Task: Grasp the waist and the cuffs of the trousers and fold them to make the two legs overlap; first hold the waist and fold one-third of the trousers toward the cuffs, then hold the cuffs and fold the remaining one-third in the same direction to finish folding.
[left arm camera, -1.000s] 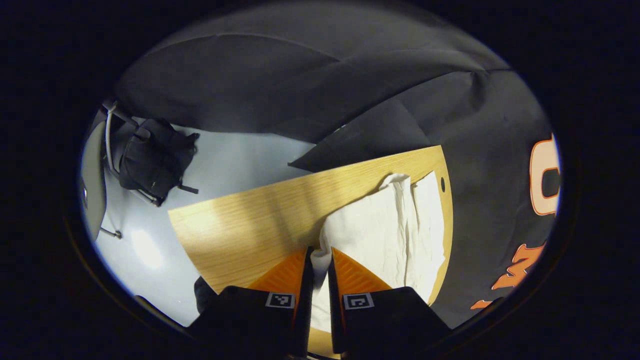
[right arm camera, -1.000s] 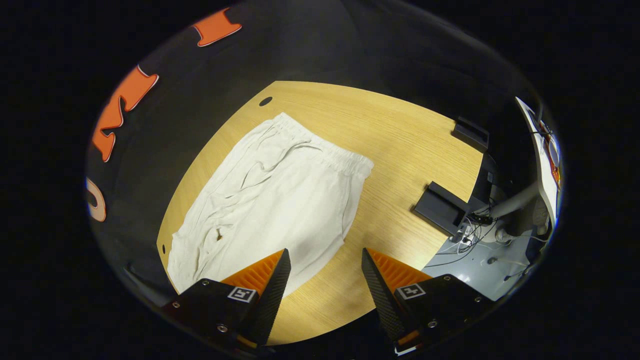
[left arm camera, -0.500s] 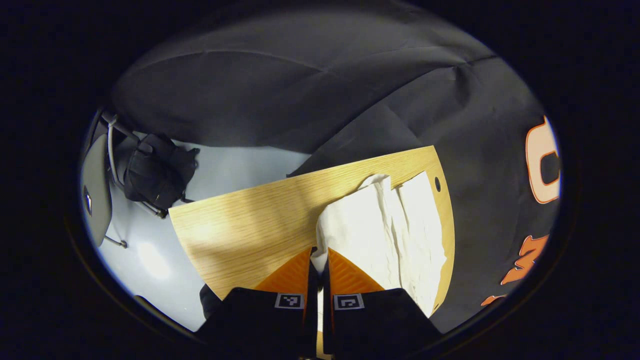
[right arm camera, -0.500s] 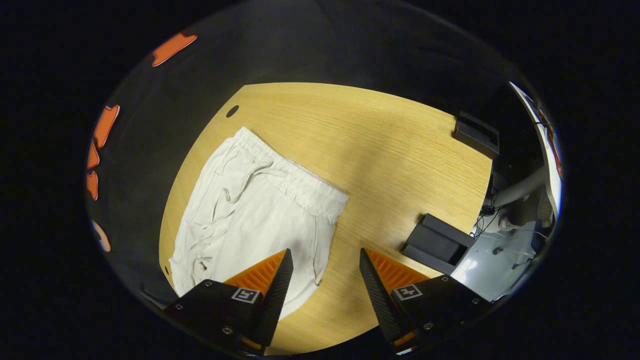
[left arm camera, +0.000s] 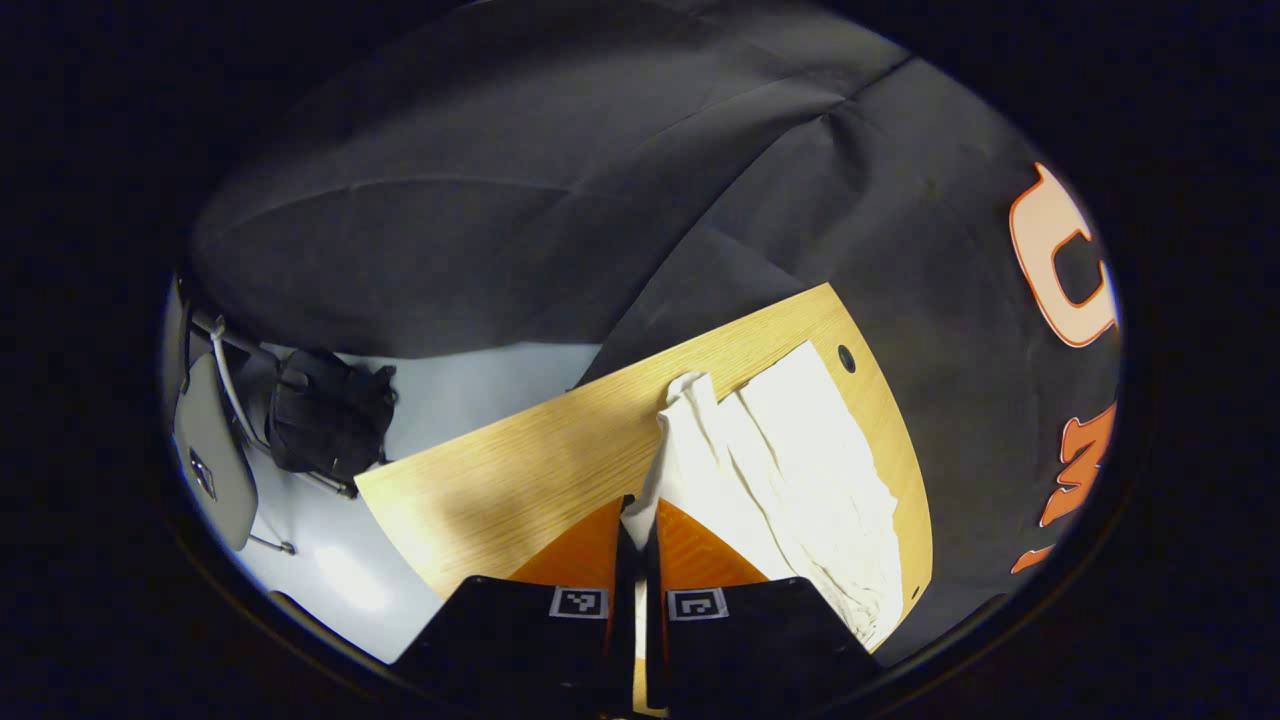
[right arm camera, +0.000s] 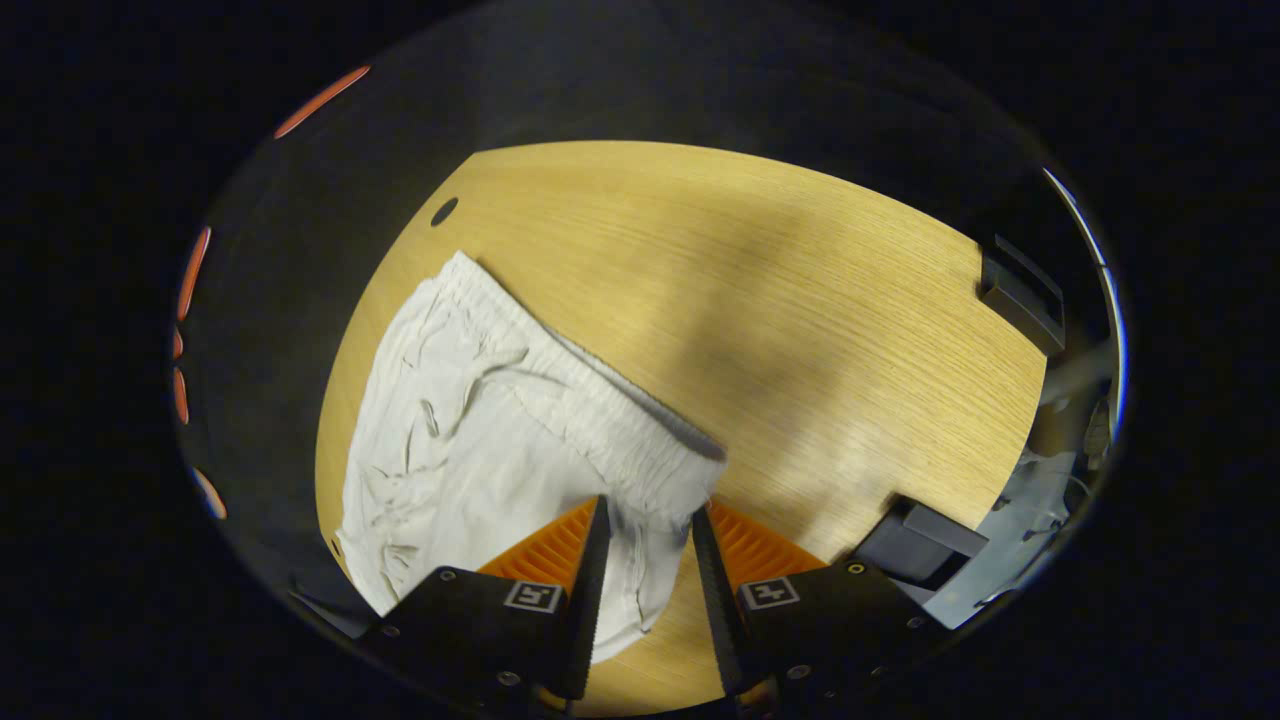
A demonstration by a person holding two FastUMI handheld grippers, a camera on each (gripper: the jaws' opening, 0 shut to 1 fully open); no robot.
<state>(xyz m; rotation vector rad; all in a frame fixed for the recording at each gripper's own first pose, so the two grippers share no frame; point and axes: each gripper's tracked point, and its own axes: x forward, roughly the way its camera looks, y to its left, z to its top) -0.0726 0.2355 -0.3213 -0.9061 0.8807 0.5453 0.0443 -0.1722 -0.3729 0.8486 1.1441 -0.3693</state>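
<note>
White trousers (right arm camera: 470, 440) lie on the wooden table (right arm camera: 800, 300), with the elastic waistband (right arm camera: 600, 420) running toward my right gripper (right arm camera: 645, 515). That gripper is still open; its jaws stand on either side of the waistband's near corner, with cloth in the narrowed gap. In the left gripper view the trousers (left arm camera: 800, 470) stretch along the table's right edge. My left gripper (left arm camera: 638, 515) is shut on their cuff end, which rises off the table (left arm camera: 500, 480) in a taut ridge.
Two black boxes (right arm camera: 915, 540) (right arm camera: 1020, 290) sit near the table's right edge in the right gripper view. A cable hole (right arm camera: 444, 211) lies beyond the trousers. On the floor past the table stand a black backpack (left arm camera: 325, 415) and a chair (left arm camera: 210, 460).
My right gripper dropped toward the waistband and its fingers narrowed around the corner. My left gripper lifted and pulled the cuff end, drawing the cloth into a ridge.
</note>
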